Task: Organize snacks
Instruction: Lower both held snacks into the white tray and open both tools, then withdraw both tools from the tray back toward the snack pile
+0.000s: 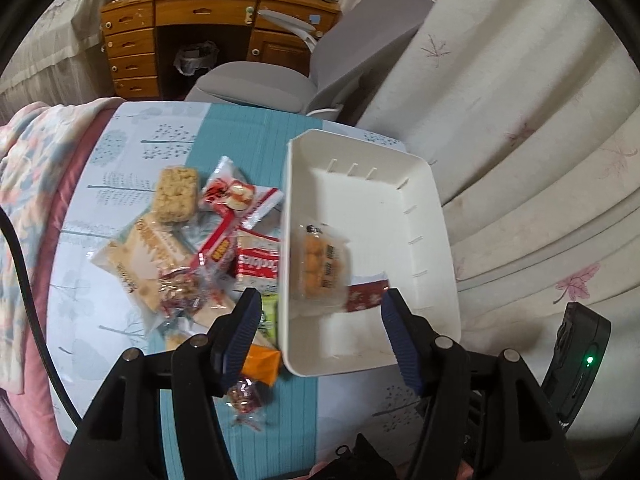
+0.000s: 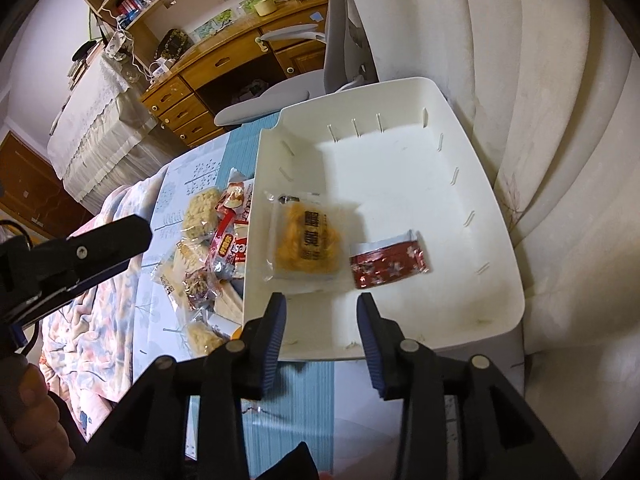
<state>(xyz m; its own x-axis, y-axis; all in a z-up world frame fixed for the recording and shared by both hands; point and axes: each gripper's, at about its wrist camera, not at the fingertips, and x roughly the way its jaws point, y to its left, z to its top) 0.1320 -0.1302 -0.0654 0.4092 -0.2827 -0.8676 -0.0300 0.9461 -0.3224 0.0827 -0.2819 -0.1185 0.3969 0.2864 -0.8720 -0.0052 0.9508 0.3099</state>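
Both tongs stand apart with nothing between their pads: the left tongs (image 1: 320, 332) over the near rim of the white bin (image 1: 436, 216), the right tongs (image 2: 322, 334) likewise. Inside the bin lie a yellow snack pack (image 2: 306, 246), its long axis toward the far wall, and a dark red packet (image 2: 386, 264) lying crosswise just beside it. The bin sits at the right edge of a table (image 1: 240, 144) under a blue-patterned cloth. The left view shows loose snacks (image 1: 188, 240) heaped left of the bin; the right view hides most. A wooden desk (image 1: 208, 20) and grey chair (image 1: 260, 84) stand beyond.
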